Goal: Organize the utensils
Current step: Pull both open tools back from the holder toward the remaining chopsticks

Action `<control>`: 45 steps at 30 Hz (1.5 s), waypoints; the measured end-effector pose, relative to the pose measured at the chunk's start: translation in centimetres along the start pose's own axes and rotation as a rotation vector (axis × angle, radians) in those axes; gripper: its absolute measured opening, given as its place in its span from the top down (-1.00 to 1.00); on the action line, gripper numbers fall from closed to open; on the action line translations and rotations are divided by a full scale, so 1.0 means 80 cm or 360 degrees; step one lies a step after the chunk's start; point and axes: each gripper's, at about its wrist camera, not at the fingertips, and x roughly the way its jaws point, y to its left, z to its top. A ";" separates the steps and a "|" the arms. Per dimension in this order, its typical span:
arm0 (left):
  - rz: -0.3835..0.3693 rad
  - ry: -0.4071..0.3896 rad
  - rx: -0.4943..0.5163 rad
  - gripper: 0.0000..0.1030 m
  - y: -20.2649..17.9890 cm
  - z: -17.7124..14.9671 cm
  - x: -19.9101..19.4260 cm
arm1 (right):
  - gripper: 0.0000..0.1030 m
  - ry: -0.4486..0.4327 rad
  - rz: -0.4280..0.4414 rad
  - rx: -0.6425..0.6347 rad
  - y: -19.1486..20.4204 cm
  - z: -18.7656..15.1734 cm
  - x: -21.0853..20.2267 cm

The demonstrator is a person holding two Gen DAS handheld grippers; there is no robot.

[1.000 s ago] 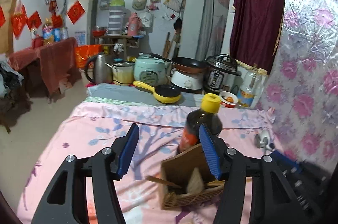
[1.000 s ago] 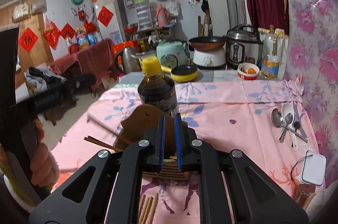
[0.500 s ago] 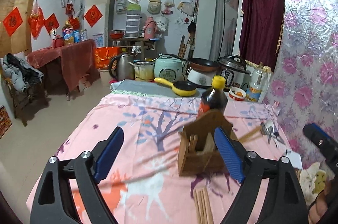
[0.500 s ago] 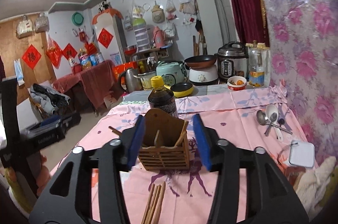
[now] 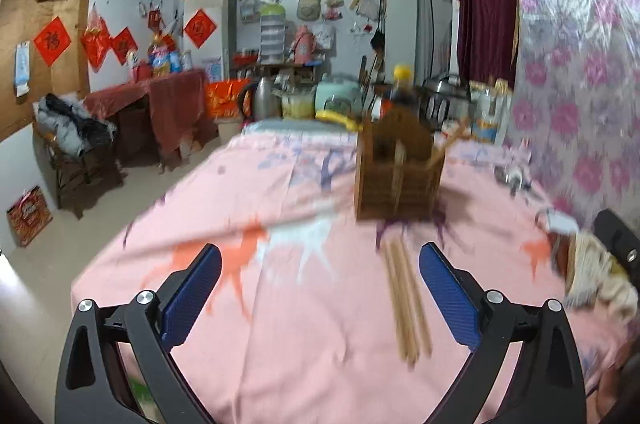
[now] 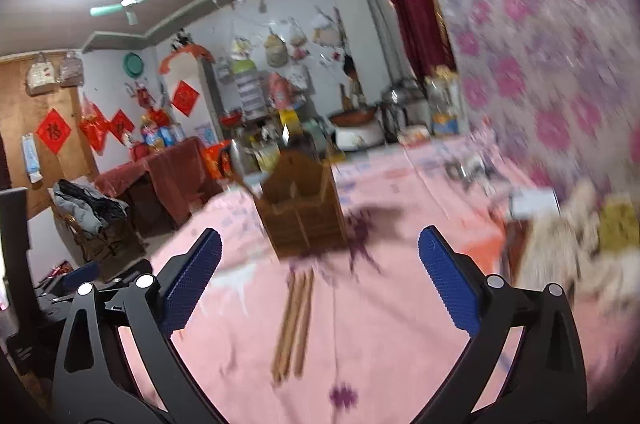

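Left gripper [image 5: 320, 288] and right gripper [image 6: 320, 276]: jaws opening, nothing between them.
Loose chopsticks [image 5: 406, 304] lie on tablecloth [image 5: 280, 344] before wooden holder [image 5: 400, 176]; risk: thin sticks roll or scatter under a careless pinch, and motion blur hinders aim.

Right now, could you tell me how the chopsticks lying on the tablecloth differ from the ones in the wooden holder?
The loose chopsticks lie flat as a bundle on the pink tablecloth, in front of the wooden holder; the chopsticks in the holder stand tilted, leaning outward. The loose ones show full length; the others are partly hidden. Both look like plain light wood.
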 end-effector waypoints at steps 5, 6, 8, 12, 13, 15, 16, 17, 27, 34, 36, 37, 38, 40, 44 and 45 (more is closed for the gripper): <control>0.0016 0.0243 -0.0011 -0.89 0.007 -0.079 0.029 | -0.85 0.0220 -0.0135 -0.0156 0.004 -0.062 0.026; 0.0040 0.0259 0.0018 -0.89 0.007 -0.086 0.035 | -0.85 0.0236 -0.0141 -0.0160 0.003 -0.066 0.030; 0.0079 0.0283 0.0056 -0.89 0.011 -0.101 0.045 | -0.85 0.0247 -0.0159 -0.0167 -0.002 -0.071 0.037; 0.0042 0.0360 -0.0013 -0.89 0.027 -0.117 0.066 | -0.85 0.0262 -0.0256 -0.0255 -0.006 -0.089 0.054; 0.0042 0.0378 -0.0025 -0.89 0.030 -0.121 0.071 | -0.85 0.0277 -0.0273 -0.0286 -0.005 -0.095 0.060; 0.0040 0.0412 -0.0037 -0.89 0.033 -0.128 0.081 | -0.85 0.0296 -0.0284 -0.0335 -0.005 -0.106 0.067; 0.0038 0.0422 -0.0036 -0.89 0.033 -0.130 0.084 | -0.85 0.0304 -0.0287 -0.0359 -0.004 -0.112 0.071; 0.0040 0.0428 -0.0028 -0.89 0.033 -0.131 0.088 | -0.85 0.0318 -0.0287 -0.0381 -0.003 -0.117 0.074; 0.0046 0.0480 0.0055 -0.89 0.021 -0.143 0.118 | -0.85 0.0380 -0.0245 -0.0352 -0.007 -0.131 0.093; 0.0029 0.0470 0.0040 -0.91 0.021 -0.141 0.126 | -0.85 0.0444 -0.0242 -0.0331 -0.009 -0.137 0.108; 0.0030 0.0467 0.0041 -0.91 0.021 -0.141 0.126 | -0.85 0.0456 -0.0241 -0.0327 -0.010 -0.139 0.109; 0.0031 0.0465 0.0041 -0.92 0.021 -0.142 0.126 | -0.85 0.0459 -0.0241 -0.0326 -0.010 -0.139 0.110; 0.0032 0.0463 0.0039 -0.92 0.021 -0.142 0.126 | -0.85 0.0460 -0.0242 -0.0326 -0.010 -0.139 0.110; 0.0031 0.0463 0.0037 -0.92 0.021 -0.142 0.126 | -0.85 0.0463 -0.0243 -0.0328 -0.010 -0.138 0.111; 0.0036 0.0450 0.0035 -0.92 0.021 -0.142 0.126 | -0.85 0.0450 -0.0238 -0.0339 -0.009 -0.139 0.109; 0.0038 0.0447 0.0035 -0.92 0.021 -0.143 0.125 | -0.85 0.0447 -0.0237 -0.0344 -0.008 -0.139 0.109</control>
